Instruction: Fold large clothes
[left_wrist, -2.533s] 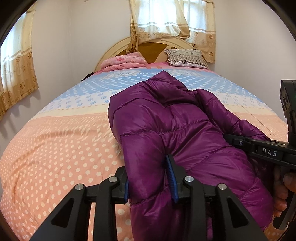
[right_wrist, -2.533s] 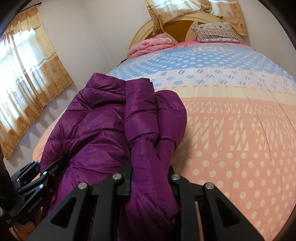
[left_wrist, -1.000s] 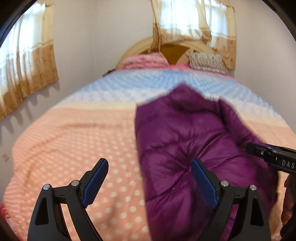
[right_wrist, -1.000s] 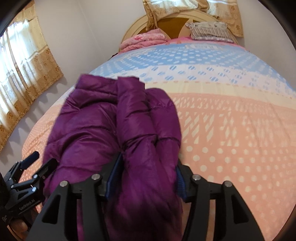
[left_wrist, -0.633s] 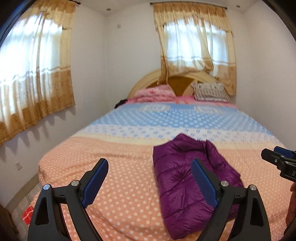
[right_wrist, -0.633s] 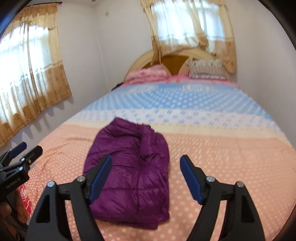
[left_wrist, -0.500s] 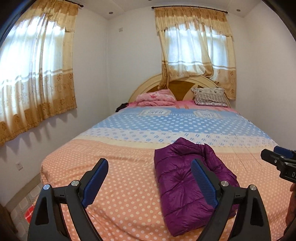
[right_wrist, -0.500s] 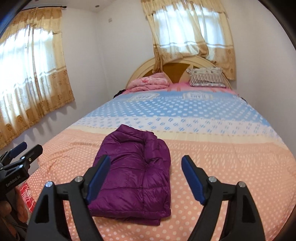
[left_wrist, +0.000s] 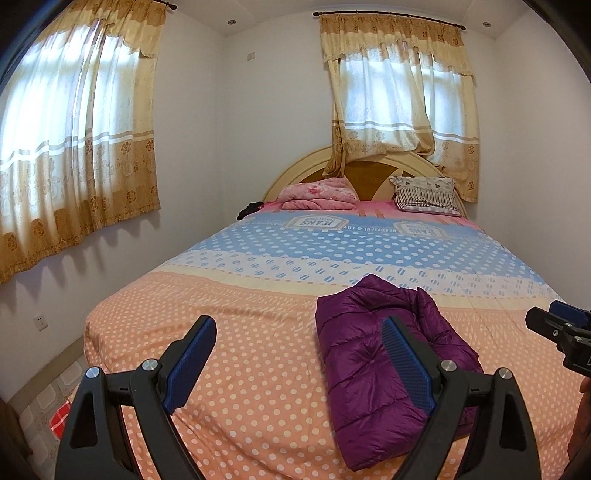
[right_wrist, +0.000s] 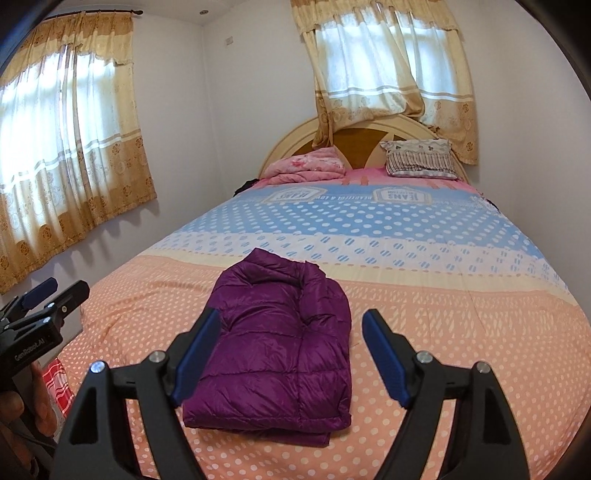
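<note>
White walls (left_wrist: 266, 110) enclose a bed (left_wrist: 258, 354) with a polka-dot quilt and arched wooden headboard (left_wrist: 369, 173). 2 windows behind gold-trimmed curtains (right_wrist: 74, 147) let in daylight. Tiled floor (left_wrist: 44, 398).

Glossy purple quilted down jacket (right_wrist: 273, 347), peach white-dotted bedspread (right_wrist: 461, 332) banded cream and blue toward the headboard edge, striped grey-white pillow (right_wrist: 419, 160), pink floral folded blanket (right_wrist: 306, 166), gold-bordered cream curtains (right_wrist: 70, 147)
</note>
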